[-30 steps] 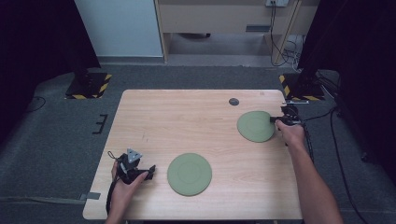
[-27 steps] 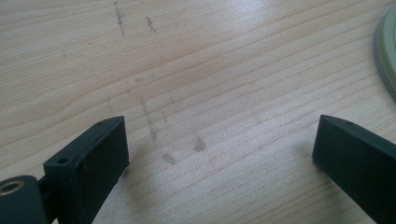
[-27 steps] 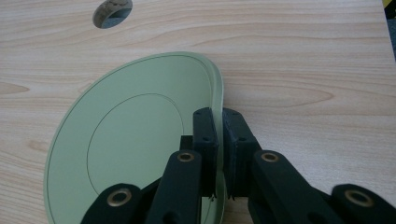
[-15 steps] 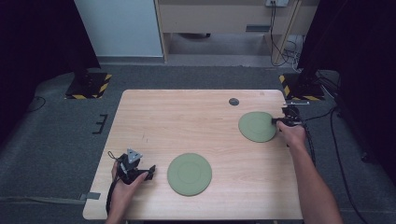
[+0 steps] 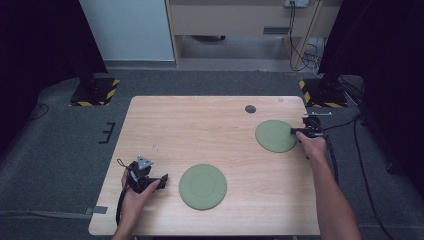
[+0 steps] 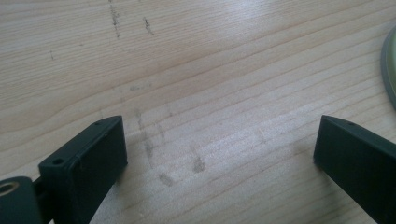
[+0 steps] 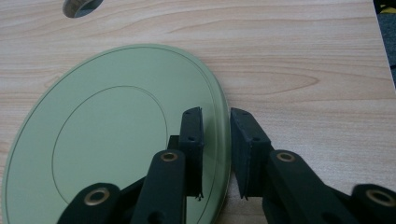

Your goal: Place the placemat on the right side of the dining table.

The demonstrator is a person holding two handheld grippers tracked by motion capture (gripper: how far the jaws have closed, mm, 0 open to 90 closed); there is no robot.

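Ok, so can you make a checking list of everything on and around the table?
Surface: wooden table, faint scuff marks, flat.
Job's things: far green plate by the right edge; near green plate at the front. Both lie flat.
Clutter: one small round hole near the back edge; otherwise nothing seen.
Grippers: right gripper straddles the far green plate's rim, its fingers have just been opening, with a gap showing. Left gripper wide open over bare wood.
Cables: right cable trails off the table; wall cables behind.
Surroundings: grey floor, striped bases.
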